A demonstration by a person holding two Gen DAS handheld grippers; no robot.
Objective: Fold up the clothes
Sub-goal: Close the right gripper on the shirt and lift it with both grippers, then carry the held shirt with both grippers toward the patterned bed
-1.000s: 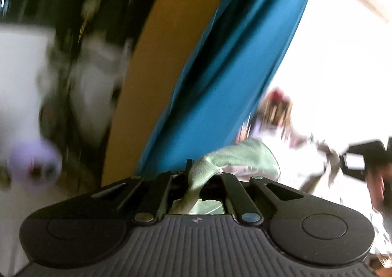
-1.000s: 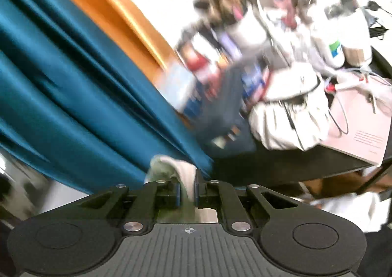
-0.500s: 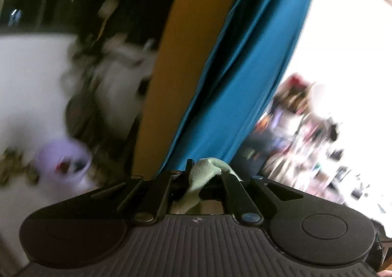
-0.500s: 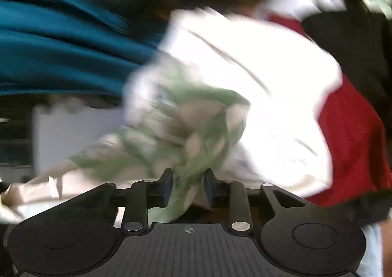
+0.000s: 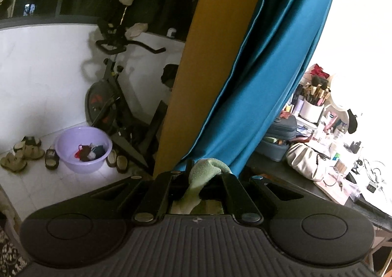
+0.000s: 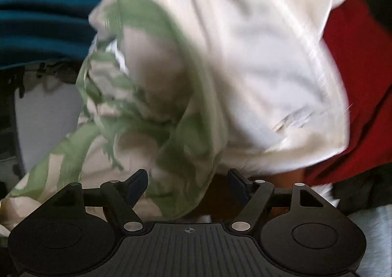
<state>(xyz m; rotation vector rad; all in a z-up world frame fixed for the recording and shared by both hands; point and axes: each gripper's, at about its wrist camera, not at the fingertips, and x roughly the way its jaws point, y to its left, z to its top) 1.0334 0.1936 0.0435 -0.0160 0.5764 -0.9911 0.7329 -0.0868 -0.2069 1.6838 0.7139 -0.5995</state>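
- Risk, left side: the garment (image 5: 204, 174) is pinched by only a small bunched fold of green cloth in the left tool (image 5: 196, 180). If the rest of the cloth drags or is tugged, that fold could be pulled out, and the held corner would be lost.
- Risk, middle: the teal curtain (image 5: 264, 76) hangs close behind the left tool, and the cluttered worktop (image 5: 274, 169) lies just to its right. Loose cloth swung that way could snag or sweep small things off.
- Risk, right side: the jaws of the right tool (image 6: 187, 187) have just been opening, with green-and-cream cloth (image 6: 152, 130) between them but not pressed. The freed end is judged likely to drop unevenly, so the fold could land crooked or bunched.
- The right view is blurred; where the cloth lands cannot be told.
- Pose, left: the left tool is clenched on the green fold and is pointed slightly downward, toward the curtain's foot.
- Pose, right: the right tool is released, spread wide, and angled steeply down onto the garment, close over a white cloth (image 6: 257, 56) and a red cloth (image 6: 357, 76).
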